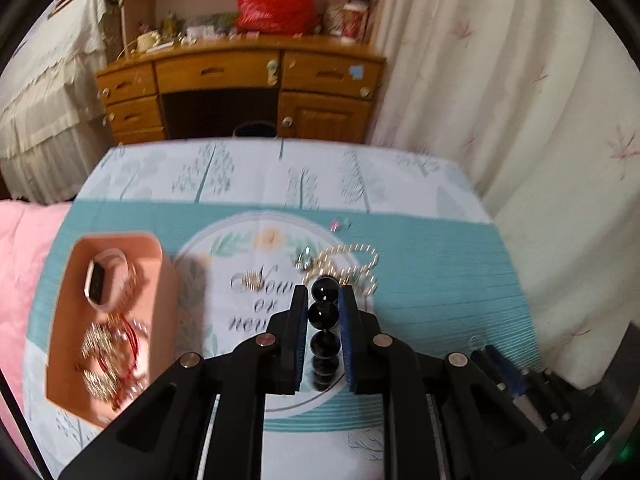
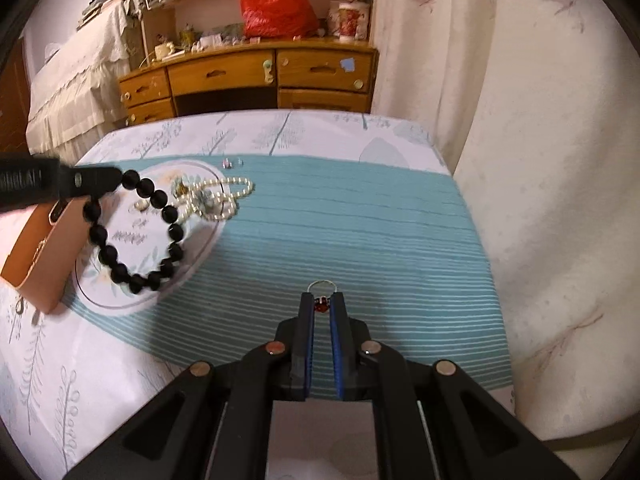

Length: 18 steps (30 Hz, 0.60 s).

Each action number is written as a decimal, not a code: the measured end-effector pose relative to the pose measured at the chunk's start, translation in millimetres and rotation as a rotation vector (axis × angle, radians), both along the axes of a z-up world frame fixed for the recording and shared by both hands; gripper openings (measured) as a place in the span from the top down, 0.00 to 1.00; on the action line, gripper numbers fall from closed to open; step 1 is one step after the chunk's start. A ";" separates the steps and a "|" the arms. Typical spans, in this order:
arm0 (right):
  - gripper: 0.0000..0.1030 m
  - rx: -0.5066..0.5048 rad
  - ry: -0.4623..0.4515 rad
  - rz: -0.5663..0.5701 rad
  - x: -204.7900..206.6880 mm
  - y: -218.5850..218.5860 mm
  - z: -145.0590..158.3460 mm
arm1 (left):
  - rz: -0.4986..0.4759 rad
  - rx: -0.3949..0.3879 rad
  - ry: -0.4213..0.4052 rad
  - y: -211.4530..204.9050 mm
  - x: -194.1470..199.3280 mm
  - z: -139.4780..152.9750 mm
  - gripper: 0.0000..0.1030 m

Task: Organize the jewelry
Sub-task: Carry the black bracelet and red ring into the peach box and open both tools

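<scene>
My left gripper (image 1: 323, 290) is shut on a black bead bracelet (image 1: 324, 314) and holds it above the table; in the right wrist view the bracelet (image 2: 138, 232) hangs from the left gripper (image 2: 114, 178) beside the pink jewelry box (image 2: 44, 248). The box (image 1: 160, 276) holds a watch (image 1: 98, 280) and gold and red pieces (image 1: 108, 360). My right gripper (image 2: 322, 298) is shut on a silver ring with a red stone (image 2: 321, 304), low over the cloth. A pearl necklace (image 1: 344, 266) (image 2: 218, 198) lies near the table's middle.
A small gold piece (image 1: 252, 280) and a brooch (image 1: 304, 258) lie by the pearls. Tiny earrings (image 1: 339, 224) (image 2: 232, 163) lie farther back. A wooden desk (image 1: 240, 92) stands beyond the table, a curtain (image 1: 500, 100) to the right.
</scene>
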State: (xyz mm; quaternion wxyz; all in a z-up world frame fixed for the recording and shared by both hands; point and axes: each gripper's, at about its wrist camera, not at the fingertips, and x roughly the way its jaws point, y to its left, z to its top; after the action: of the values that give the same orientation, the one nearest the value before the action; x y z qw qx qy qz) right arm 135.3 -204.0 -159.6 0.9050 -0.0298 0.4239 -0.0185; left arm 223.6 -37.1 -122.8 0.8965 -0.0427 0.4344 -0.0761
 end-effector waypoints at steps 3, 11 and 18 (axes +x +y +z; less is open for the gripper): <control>0.93 0.019 -0.020 -0.008 -2.5 9.3 6.2 | -0.008 0.028 -0.026 3.5 1.2 14.7 0.87; 0.93 0.046 -0.073 0.004 -5.2 56.3 26.9 | -0.037 0.034 -0.110 41.3 0.9 60.8 0.87; 0.93 0.079 -0.123 0.011 -3.2 98.8 46.3 | -0.052 0.105 -0.167 75.6 -2.0 83.8 0.87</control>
State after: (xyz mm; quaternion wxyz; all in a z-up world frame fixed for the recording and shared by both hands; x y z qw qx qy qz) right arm 132.0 -105.2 -113.3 0.9300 0.0049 0.3676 0.0012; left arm 221.6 38.5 -39.1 0.9283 0.0225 0.3624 -0.0798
